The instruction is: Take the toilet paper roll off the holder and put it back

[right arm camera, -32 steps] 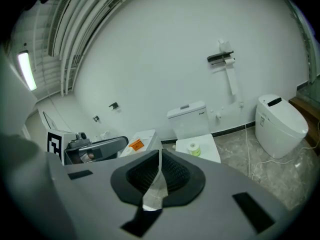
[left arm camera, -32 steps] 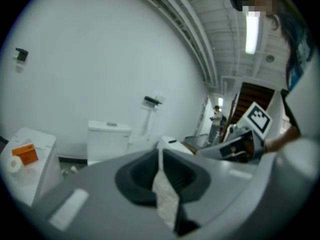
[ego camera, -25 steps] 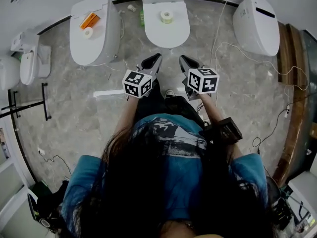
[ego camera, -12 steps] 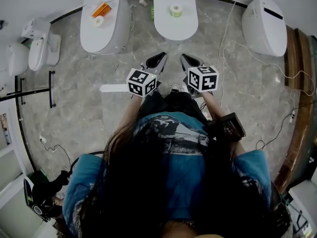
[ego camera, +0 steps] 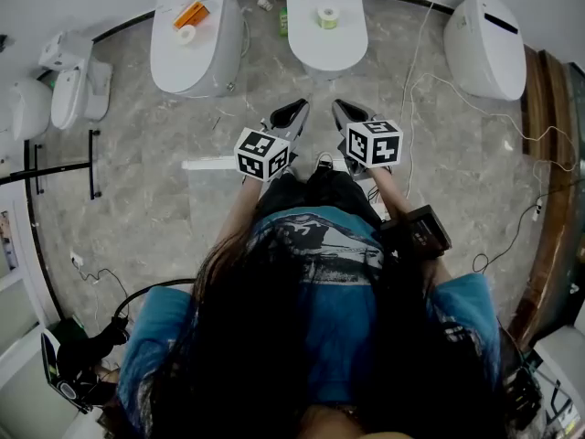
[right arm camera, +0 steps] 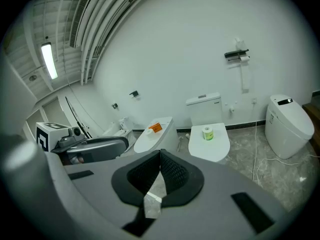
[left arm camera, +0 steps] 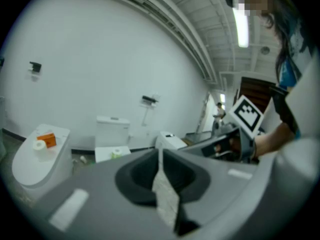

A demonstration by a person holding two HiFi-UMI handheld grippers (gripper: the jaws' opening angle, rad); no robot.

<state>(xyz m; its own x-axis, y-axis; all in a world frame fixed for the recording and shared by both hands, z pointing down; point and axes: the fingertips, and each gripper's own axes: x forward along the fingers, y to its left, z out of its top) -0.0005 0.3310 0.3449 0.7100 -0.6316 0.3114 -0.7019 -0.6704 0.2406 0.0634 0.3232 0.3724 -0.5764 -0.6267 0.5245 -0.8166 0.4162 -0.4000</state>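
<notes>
A toilet paper roll stands on the closed lid of the middle toilet; it also shows in the right gripper view and the left gripper view. A black wall holder hangs above that toilet, with a white strip hanging from it. My left gripper and right gripper are held side by side in front of my body, well short of the toilet. Both are shut with nothing between their jaws.
On the left toilet lie a second roll and an orange box. A third toilet stands at right. Cables trail over the marble floor. A black rail stands at left.
The head view has shifted a little, so the toilets sit higher and further right in the picture. Both grippers stay shut, side by side in front of the body.
</notes>
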